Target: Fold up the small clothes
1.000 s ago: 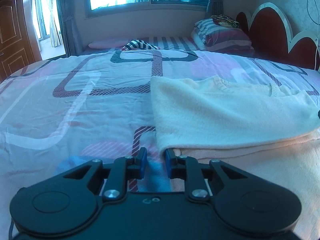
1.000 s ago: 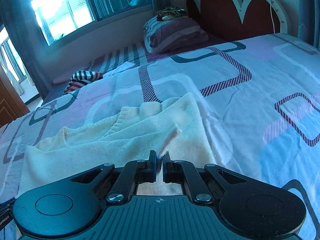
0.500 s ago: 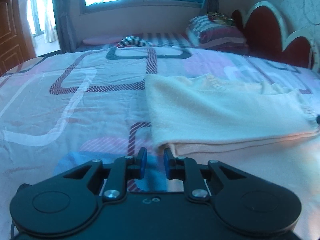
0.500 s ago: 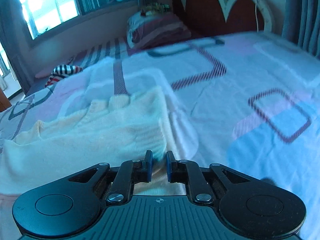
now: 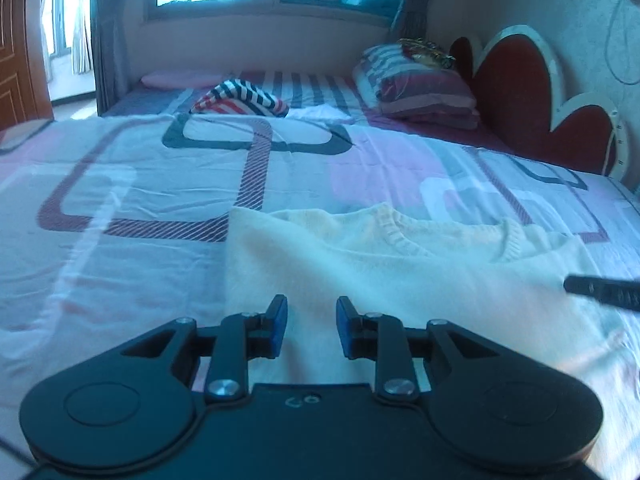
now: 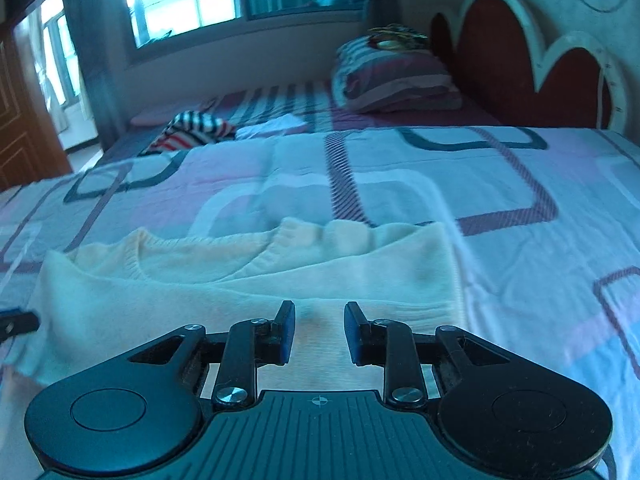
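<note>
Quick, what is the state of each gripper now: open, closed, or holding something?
Left gripper: open, holding nothing, above the cream sweater.
Right gripper: open, holding nothing, above the same sweater.

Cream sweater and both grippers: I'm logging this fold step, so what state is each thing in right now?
cream sweater: folded, lying flat on the bed, collar at the far edge.
left gripper: open, nothing between its fingers.
right gripper: open, nothing between its fingers.
striped garment: lying bunched at the bed's far side.
</note>
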Demonstrator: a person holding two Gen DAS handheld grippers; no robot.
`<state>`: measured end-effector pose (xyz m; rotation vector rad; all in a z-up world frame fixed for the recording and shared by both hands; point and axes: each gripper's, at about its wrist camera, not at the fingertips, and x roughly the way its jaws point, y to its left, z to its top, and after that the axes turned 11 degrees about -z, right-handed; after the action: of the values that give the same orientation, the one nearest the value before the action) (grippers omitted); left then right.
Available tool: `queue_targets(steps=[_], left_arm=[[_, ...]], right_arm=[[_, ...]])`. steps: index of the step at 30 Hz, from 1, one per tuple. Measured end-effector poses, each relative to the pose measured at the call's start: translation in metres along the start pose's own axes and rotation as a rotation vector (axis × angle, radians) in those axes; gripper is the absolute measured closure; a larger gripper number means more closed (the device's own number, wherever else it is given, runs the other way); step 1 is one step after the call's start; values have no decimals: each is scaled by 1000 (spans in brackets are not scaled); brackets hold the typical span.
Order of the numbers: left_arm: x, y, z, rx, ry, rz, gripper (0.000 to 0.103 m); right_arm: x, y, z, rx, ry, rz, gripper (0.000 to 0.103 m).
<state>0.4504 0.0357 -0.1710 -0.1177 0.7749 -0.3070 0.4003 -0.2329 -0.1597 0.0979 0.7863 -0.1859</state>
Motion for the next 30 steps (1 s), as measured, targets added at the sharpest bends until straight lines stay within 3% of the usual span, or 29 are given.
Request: queue_targets(steps=[4,6,8,10,13,15,18,21,25,30], left_arm=[[26,10,7,-19,16,15,77],[33,23,7,-60,-3,14,76],[31,30,8,-92,-9,6,77],[26,31,10,-114,-10,11,79],[23,28,15,-104,-33,19,79],[28,27,16,-75,-41,48,73],[36,36,15,-87,-28,56,73],[24,29,17,-66,-3,70,75],[-6,15,6,-46,-17,32,71],[-19,-13,-26,-8,26,-10,66]], right_arm=[[15,9,-4,-77,-2,-17,76],[27,4,-8,-111,-1,-73,76],[34,-5,-9,-116,-28,-102,51],[37,-13,-7,-98,-24,-148,45],[28,-16,-5,-43,-34,-118,45],[21,-9,-5,-58,-67,-92,45],[33,-4,-8,-93,-13,-103,45],[31,-16,-7,-35,-7,-110,45],[-4,-16,-8,-20,-59,-62,45],[-18,1,-27,-71,-15,19,45]])
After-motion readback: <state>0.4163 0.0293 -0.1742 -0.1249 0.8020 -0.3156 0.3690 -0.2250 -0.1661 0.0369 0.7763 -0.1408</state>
